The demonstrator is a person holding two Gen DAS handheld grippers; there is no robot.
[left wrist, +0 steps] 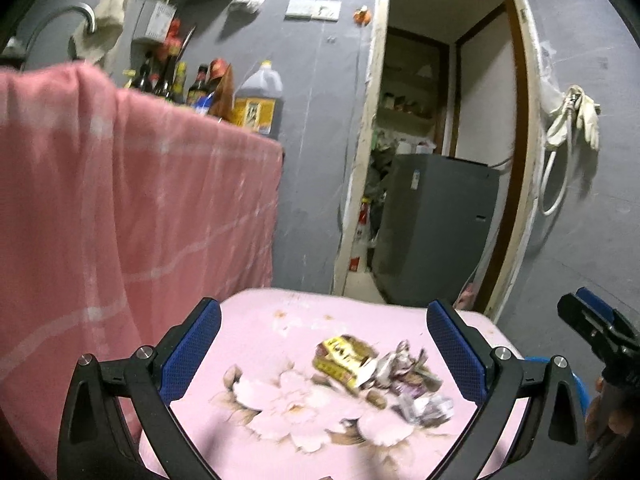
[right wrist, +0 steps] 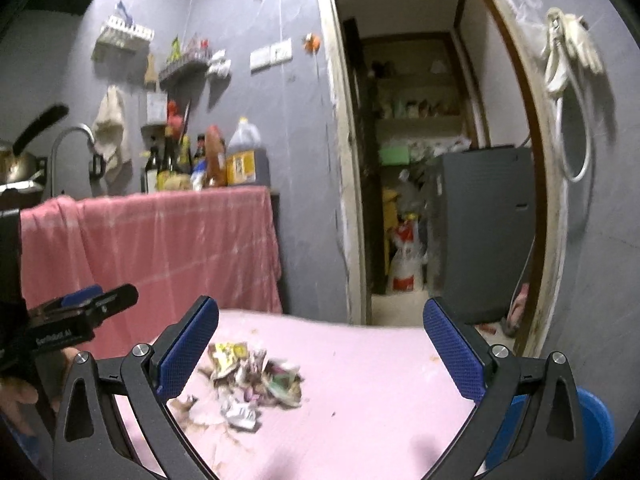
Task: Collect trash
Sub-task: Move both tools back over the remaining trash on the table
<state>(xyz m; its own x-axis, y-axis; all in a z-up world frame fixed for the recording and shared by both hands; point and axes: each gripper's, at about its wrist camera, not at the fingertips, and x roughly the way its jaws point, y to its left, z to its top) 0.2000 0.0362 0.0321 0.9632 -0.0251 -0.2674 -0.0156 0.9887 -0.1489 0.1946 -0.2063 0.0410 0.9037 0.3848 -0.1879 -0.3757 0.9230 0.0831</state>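
A small pile of trash (left wrist: pixel 380 376) lies on a pink cloth (left wrist: pixel 280 332) with a printed flower pattern, which covers a low table; in the right wrist view the same pile (right wrist: pixel 252 384) sits toward the left part of the cloth (right wrist: pixel 380 380). The pile is made of crumpled wrappers: a yellow wrapper (left wrist: pixel 342 358) at the far left side, and purple and white pieces just beside it, all touching each other. The left gripper (left wrist: pixel 324 356) hangs above the cloth with its blue pads spread wide, and it holds nothing; the pile is between its two fingers in the view, closer to the right finger. The right gripper (right wrist: pixel 320 354) is also spread wide and holds nothing, and the pile is near its left finger. Each gripper is visible at the edge of the other view, to the side of the table. At the right edge of the table there is a blue bin (right wrist: pixel 592 420), partly hidden behind the right finger. Behind the table a pink towel (left wrist: pixel 120 200) hangs over a counter, where several sauce bottles (left wrist: pixel 180 80) and a big oil jug (left wrist: pixel 260 100) stand against the grey wall. To the right an open doorway (left wrist: pixel 440 140) shows a grey machine (left wrist: pixel 436 232) inside.
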